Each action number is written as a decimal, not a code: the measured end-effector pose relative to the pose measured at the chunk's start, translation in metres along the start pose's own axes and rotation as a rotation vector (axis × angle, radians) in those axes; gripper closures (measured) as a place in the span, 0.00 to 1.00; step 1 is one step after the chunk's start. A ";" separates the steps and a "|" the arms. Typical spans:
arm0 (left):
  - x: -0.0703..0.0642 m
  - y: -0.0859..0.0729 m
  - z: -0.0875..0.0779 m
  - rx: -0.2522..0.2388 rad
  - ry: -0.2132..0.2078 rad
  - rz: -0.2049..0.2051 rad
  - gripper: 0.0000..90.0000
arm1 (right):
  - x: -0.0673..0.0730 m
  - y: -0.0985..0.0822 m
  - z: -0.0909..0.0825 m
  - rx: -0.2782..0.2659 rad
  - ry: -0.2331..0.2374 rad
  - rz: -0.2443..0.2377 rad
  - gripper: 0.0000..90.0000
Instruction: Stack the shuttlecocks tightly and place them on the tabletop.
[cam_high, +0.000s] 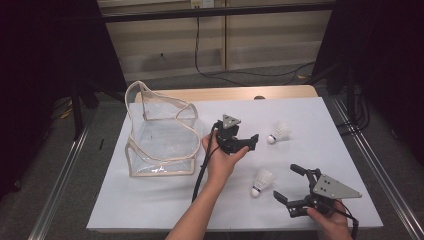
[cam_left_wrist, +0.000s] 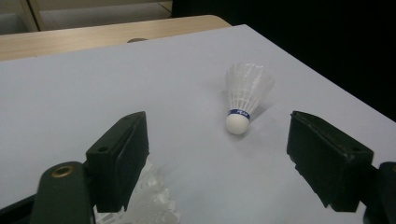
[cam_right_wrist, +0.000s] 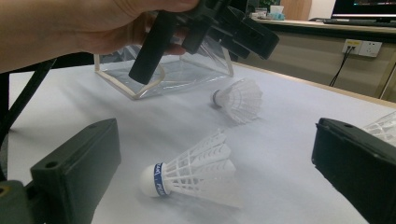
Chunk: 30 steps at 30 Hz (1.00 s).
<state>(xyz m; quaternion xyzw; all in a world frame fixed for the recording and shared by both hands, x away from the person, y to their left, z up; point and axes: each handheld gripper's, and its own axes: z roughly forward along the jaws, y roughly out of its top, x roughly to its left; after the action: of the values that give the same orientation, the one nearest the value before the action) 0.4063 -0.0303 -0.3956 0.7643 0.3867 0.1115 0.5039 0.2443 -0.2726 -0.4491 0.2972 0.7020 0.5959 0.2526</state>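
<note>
On the white table (cam_high: 150, 200), your left gripper (cam_high: 243, 141), jaws wide and empty, hovers right of the clear bag (cam_high: 160, 131). Your right gripper (cam_high: 291, 185), also wide, faces the near shuttlecock (cam_high: 262, 182); another shuttlecock (cam_high: 278, 133) lies farther off.

Your left tool (cam_left_wrist: 219, 163) stands open above the worktop (cam_left_wrist: 93, 88); one shuttlecock (cam_left_wrist: 243, 95) lies ahead between its jaws.

Tiny white words on blue bands

Each shuttlecock (cam_left_wrist: 243, 95) has a blue band (cam_left_wrist: 238, 112) near its round tip with small white letters on it, too small to read. The shuttlecock lying at 6 o'clock (cam_right_wrist: 196, 172) on the counter (cam_right_wrist: 289, 154) has one too.
</note>
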 end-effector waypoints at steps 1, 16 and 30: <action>-0.001 -0.001 -0.001 0.001 -0.008 0.004 0.19 | 0.000 0.000 0.000 0.000 0.000 0.000 0.01; -0.018 -0.012 -0.012 0.029 -0.097 0.092 0.04 | 0.000 0.000 0.000 0.001 -0.004 0.001 0.01; -0.017 -0.026 -0.026 0.026 -0.165 0.089 0.03 | -0.001 0.001 -0.001 -0.003 -0.010 0.003 0.01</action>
<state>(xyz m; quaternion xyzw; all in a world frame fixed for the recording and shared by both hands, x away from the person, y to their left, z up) 0.3673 -0.0195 -0.4023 0.7938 0.3111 0.0655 0.5186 0.2442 -0.2742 -0.4480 0.3007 0.6996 0.5957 0.2555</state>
